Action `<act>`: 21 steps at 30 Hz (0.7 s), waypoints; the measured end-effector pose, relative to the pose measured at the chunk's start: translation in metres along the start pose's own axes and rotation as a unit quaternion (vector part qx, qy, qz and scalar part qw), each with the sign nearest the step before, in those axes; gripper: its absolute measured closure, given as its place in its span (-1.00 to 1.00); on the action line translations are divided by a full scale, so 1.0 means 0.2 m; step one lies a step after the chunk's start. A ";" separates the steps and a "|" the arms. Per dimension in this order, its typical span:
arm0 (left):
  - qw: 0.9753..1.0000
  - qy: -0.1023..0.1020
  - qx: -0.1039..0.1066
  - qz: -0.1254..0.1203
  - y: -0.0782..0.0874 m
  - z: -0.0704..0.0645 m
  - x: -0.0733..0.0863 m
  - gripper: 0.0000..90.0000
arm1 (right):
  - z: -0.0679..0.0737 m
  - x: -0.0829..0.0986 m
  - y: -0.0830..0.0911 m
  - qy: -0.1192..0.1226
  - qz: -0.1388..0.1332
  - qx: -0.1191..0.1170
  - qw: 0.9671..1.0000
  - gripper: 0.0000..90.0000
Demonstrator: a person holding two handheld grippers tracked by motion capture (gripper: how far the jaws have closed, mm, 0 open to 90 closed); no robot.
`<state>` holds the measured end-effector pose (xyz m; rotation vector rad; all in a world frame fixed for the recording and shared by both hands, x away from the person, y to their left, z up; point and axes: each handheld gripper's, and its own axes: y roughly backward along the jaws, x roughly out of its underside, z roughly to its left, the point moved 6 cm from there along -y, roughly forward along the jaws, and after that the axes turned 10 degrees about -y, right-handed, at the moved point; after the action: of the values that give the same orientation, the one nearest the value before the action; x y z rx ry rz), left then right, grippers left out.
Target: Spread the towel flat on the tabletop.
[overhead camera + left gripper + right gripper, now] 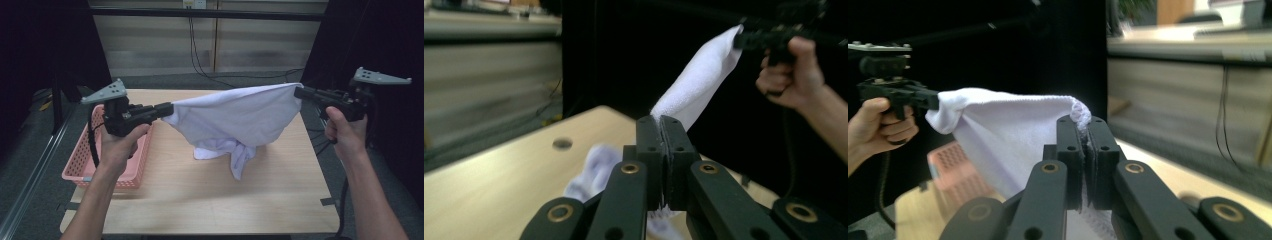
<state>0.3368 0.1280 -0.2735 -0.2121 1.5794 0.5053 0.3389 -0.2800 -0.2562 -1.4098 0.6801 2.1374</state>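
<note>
Both tongs, left (167, 108) and right (299, 92), clench the white cloth's (240, 117) top edge; lift evenly, since its tail probably drags on the bench (200, 200).

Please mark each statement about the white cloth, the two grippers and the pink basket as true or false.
1. The left gripper is shut on a corner of the white cloth. True.
2. The right gripper is open and holds nothing. False: it is shut on the other corner.
3. The cloth lies flat on the table. False: it is held up, and its lower part hangs bunched down to the table.
4. The pink basket stands at the table's left side. True.
5. The cloth is inside the basket. False: it hangs beside it.
</note>
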 end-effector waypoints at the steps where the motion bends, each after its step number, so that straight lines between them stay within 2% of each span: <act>1: 1.000 -0.014 -0.005 0.010 0.01 -0.02 0.00 0.96 | 0.04 0.01 0.02 0.005 0.003 -0.004 1.000 0.93; 2: 1.000 -0.020 -0.003 0.022 0.02 -0.05 0.03 0.96 | 0.05 0.03 0.03 0.008 0.009 -0.002 1.000 0.93; 3: 1.000 -0.020 -0.003 0.022 0.02 -0.05 0.03 0.96 | 0.07 0.09 0.05 0.008 0.023 -0.004 1.000 0.93; 4: 0.999 -0.007 0.014 0.034 0.02 -0.09 0.13 0.96 | 0.08 0.15 0.06 0.005 0.034 -0.010 0.999 0.93; 6: 0.998 0.013 0.026 0.049 0.02 -0.14 0.27 0.96 | 0.09 0.28 0.09 0.003 0.054 -0.009 0.998 0.93; 8: 0.997 0.036 0.042 0.057 0.03 -0.19 0.42 0.96 | 0.09 0.45 0.12 -0.022 0.070 -0.022 0.997 0.93; 10: 0.995 0.045 0.051 0.072 0.05 -0.25 0.57 0.96 | 0.10 0.62 0.16 -0.030 0.093 -0.023 0.995 0.93; 12: 0.992 0.068 0.070 0.081 0.07 -0.32 0.70 0.96 | 0.11 0.79 0.19 -0.051 0.117 -0.027 0.992 0.93; 14: 0.989 0.070 0.072 0.109 0.09 -0.38 0.80 0.95 | 0.13 0.93 0.23 -0.066 0.138 -0.031 0.988 0.93; 15: 0.987 0.083 0.081 0.109 0.11 -0.41 0.84 0.95 | 0.14 1.00 0.25 -0.075 0.148 -0.033 0.986 0.93; 16: 0.985 0.096 0.092 0.107 0.13 -0.44 0.88 0.95 | 0.17 1.05 0.27 -0.079 0.154 -0.035 0.984 0.93; 17: 0.984 0.099 0.096 0.115 0.15 -0.47 0.92 0.95 | 0.19 1.10 0.30 -0.084 0.160 -0.042 0.983 0.92; 18: 0.984 0.099 0.096 0.115 0.15 -0.47 0.92 0.95 | 0.19 1.10 0.30 -0.084 0.160 -0.042 0.983 0.92; 19: 0.980 0.102 0.104 0.134 0.18 -0.52 0.98 0.94 | 0.24 1.19 0.36 -0.083 0.181 -0.044 0.979 0.80; 21: 0.976 0.114 0.117 0.142 0.20 -0.56 1.03 0.93 | 0.27 1.24 0.39 -0.082 0.196 -0.041 0.976 0.67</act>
<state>0.2009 0.1492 -0.4678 0.1426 1.8910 0.5235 0.1660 -0.2742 -0.4572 -1.1955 0.8707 2.5788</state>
